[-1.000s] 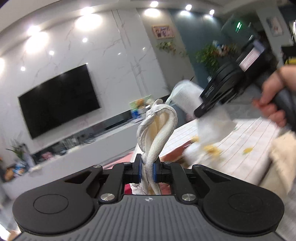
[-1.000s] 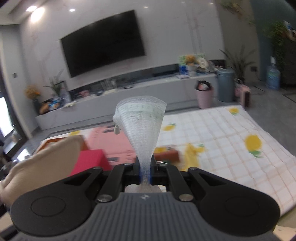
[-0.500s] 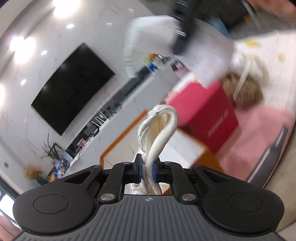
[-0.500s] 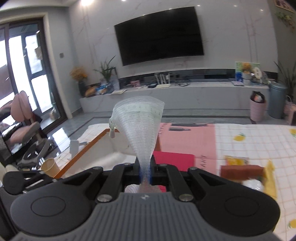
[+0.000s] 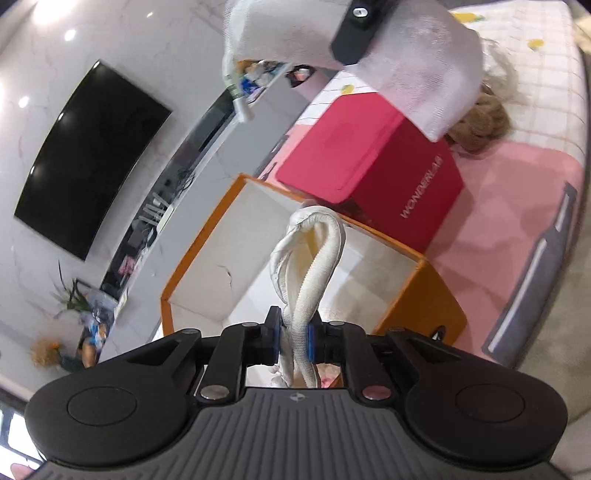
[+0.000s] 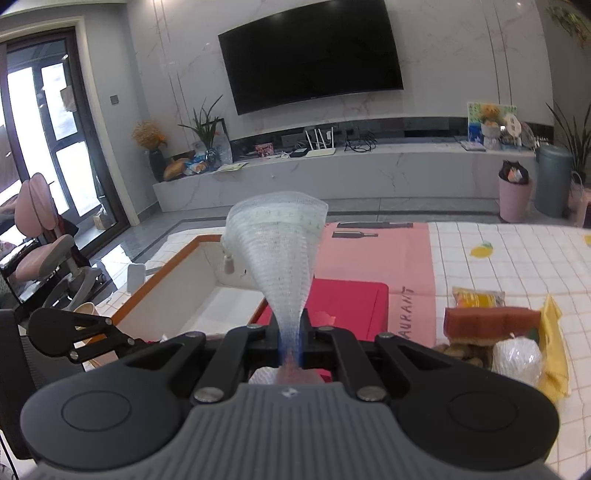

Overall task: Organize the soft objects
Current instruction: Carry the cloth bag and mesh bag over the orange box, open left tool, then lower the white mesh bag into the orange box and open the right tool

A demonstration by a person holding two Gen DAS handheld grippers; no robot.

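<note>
In the left wrist view, my left gripper (image 5: 294, 338) holds a twisted white cloth roll (image 5: 314, 254) upright between its blue pads. Its jaws are opening, with the pads still against the cloth. It hangs over an orange box with a white inside (image 5: 192, 258). My right gripper (image 6: 291, 343) is shut on a white mesh bag (image 6: 277, 243), which fans upward above the box's far corner (image 6: 177, 273). That mesh bag (image 5: 424, 74) and a black finger (image 5: 356, 33) also fill the top of the left view.
A red box (image 5: 369, 166) stands against the orange box on a pink mat (image 6: 388, 251). On the checked cloth (image 6: 517, 258) to the right lie a brown sponge (image 6: 491, 321), a yellow cloth (image 6: 552, 350) and a wrapped white ball (image 6: 517, 354). A brown fuzzy item (image 5: 480, 122) lies behind the red box.
The left gripper has rolled and dipped from facing the TV wall to looking into the orange box. The right gripper carried the mesh bag leftward to the box.
</note>
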